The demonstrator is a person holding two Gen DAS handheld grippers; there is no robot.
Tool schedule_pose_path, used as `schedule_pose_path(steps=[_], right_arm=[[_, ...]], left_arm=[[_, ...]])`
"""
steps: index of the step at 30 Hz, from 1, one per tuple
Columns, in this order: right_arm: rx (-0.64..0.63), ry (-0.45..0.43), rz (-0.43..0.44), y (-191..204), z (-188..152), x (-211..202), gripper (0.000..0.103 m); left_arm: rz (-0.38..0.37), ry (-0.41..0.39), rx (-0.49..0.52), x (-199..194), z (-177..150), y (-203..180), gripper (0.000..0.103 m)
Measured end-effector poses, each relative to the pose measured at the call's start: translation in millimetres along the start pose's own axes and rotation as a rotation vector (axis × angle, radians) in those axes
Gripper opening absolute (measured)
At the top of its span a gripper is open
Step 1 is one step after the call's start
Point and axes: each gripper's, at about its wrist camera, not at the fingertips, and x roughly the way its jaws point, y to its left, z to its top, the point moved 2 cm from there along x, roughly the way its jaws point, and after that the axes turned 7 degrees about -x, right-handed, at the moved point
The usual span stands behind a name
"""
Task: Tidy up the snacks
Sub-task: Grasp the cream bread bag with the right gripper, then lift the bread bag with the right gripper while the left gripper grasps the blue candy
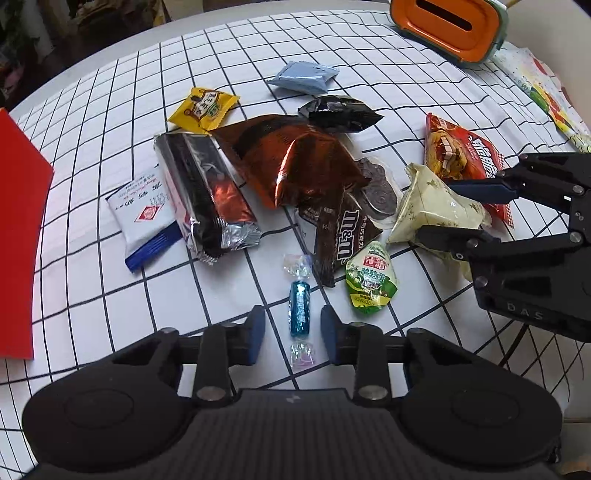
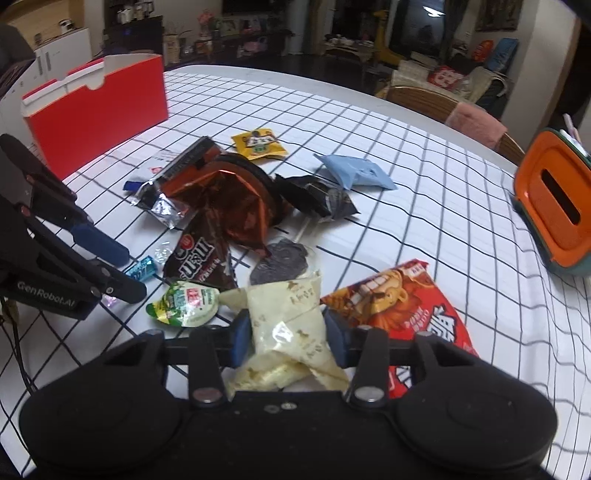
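Picking stage — my left gripper [image 1: 292, 332] spread around blue candy [image 1: 299, 309]; right gripper [image 2: 288, 332] straddles cream packet [image 2: 286, 325], pinch uncertain — next, close.

Dim cluttered room [image 2: 332, 29], grid-clothed table [image 2: 406, 155]

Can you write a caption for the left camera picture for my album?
Left claw open around a blue foil-wrapped candy beside a snack pile.
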Motion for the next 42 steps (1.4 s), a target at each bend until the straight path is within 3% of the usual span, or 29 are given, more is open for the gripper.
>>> schedule_pose_path(steps=[4, 19, 30, 33, 36, 42], right_arm=[[0.049, -0.004, -0.014, 1.7, -3.6, -5.9, 0.036], [0.213, -0.048, -0.027, 17.8, -3.9, -47.0, 0.032], [0.198, -0.111, -0.041, 55.1, 46.7, -85.3, 0.032], [0.191, -0.123, -0.058, 63.7, 61.4, -89.6, 0.032], [0.211, -0.114, -0.1, 69.8, 65.9, -91.3, 0.032], [0.322, -0.095, -0.135, 67.9, 49.5, -97.1, 0.032]], left_arm=[[-0.003, 0.001, 0.0, 0.5, 1.5, 0.8, 0.011], [0.023, -0.036, -0.095, -21.0, -5.3, 35.2, 0.011], [-0.009, -0.137, -0.144, -82.8, -8.5, 81.3, 0.011], [-0.003, -0.124, -0.11, -80.7, -10.9, 90.9, 0.011], [-0.055, -0.091, -0.073, -72.3, -14.3, 92.1, 0.011], [-0.082, -0.048, -0.047, -49.4, -18.5, 79.1, 0.015]])
